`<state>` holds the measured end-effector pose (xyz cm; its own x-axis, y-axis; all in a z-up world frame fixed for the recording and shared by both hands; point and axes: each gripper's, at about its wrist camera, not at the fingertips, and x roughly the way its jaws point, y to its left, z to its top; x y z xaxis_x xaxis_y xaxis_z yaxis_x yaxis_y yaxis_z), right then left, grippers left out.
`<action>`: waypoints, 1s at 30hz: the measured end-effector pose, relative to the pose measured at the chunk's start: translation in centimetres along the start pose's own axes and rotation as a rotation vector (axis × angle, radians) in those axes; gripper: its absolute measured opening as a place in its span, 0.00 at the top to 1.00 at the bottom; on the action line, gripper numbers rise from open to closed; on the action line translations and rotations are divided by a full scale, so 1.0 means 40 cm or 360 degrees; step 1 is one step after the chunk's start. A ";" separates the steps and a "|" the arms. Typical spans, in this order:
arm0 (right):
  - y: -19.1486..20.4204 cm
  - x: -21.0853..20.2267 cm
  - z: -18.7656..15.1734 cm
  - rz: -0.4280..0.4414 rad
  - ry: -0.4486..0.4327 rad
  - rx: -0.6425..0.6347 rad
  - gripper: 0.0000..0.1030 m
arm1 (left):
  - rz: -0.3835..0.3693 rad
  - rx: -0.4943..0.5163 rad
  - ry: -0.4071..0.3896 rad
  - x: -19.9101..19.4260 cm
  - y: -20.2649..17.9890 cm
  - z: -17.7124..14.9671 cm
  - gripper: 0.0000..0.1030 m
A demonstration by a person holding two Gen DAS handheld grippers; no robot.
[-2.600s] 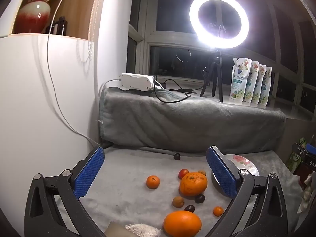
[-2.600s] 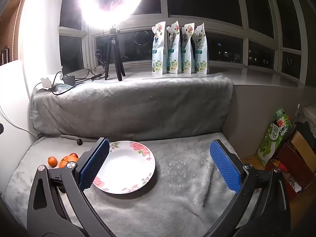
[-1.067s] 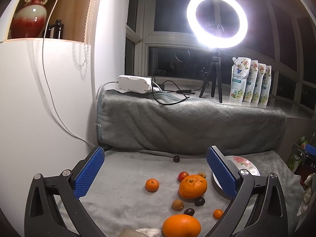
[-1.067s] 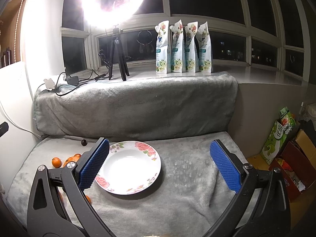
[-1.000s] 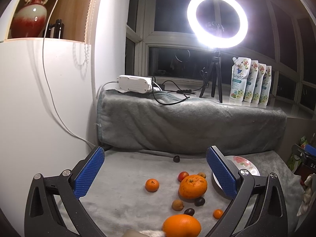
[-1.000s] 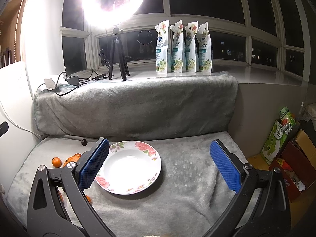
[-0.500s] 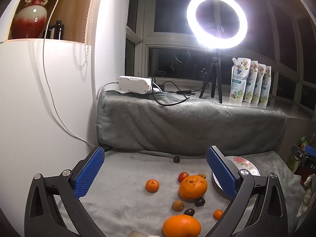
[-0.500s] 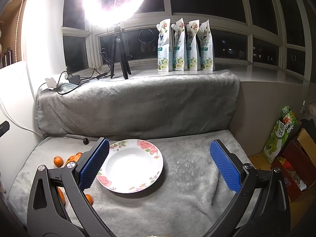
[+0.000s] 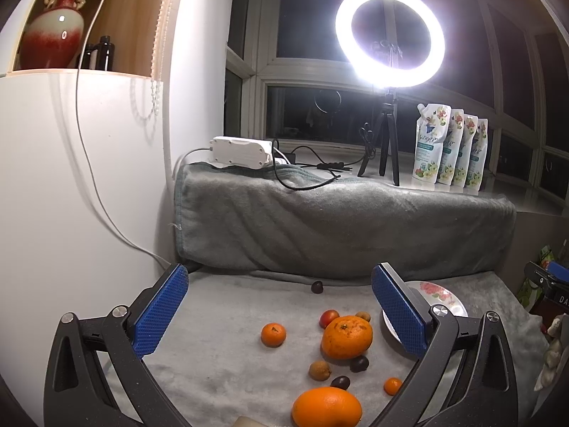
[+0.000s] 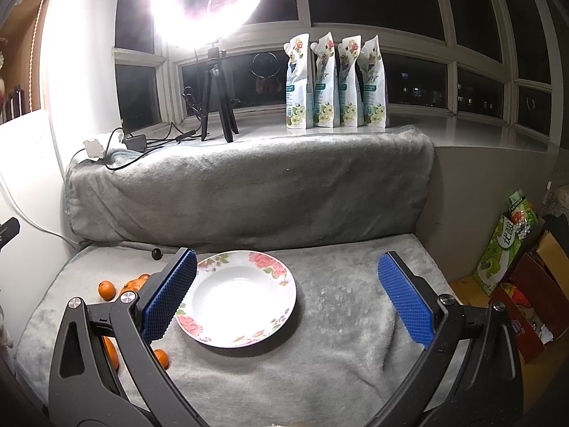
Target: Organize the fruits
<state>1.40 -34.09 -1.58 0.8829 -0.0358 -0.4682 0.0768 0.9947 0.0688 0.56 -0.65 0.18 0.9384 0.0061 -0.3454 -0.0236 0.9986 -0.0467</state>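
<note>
Fruits lie loose on a grey blanket [image 9: 220, 359]: a bumpy large orange [image 9: 346, 332], a smooth large orange [image 9: 326, 407] nearest me, a small mandarin [image 9: 273, 334], a tiny mandarin [image 9: 392, 385], a red fruit [image 9: 328, 317], brown longans [image 9: 319, 370] and dark small fruits [image 9: 359, 363]. One dark fruit [image 9: 316, 287] lies apart at the back. My left gripper [image 9: 281, 315] is open and empty above them. A white floral plate [image 10: 242, 297] sits empty to their right. My right gripper [image 10: 288, 300] is open and empty over the plate.
A blanket-covered ledge [image 9: 338, 224] rises behind, carrying a ring light on a tripod [image 9: 389, 35], a white power strip [image 9: 240, 151], cables and several pouches [image 10: 336, 82]. A white cabinet [image 9: 71, 195] stands on the left. Boxes and bags [image 10: 519, 267] sit past the right edge.
Both views have shifted slightly; the right gripper has drifted a little so the plate sits more central between its fingers. Nothing was gripped or moved.
</note>
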 end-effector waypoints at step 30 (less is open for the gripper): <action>0.155 0.200 -0.009 0.0575 0.0385 -0.0207 0.06 | -0.0248 -0.0108 0.0351 0.138 0.017 -0.101 0.07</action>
<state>8.76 -28.17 -5.23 0.7076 0.3242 -0.6278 -0.2891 0.9436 0.1614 4.35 -0.17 -5.54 0.8351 -0.1662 -0.5245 0.0852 0.9808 -0.1752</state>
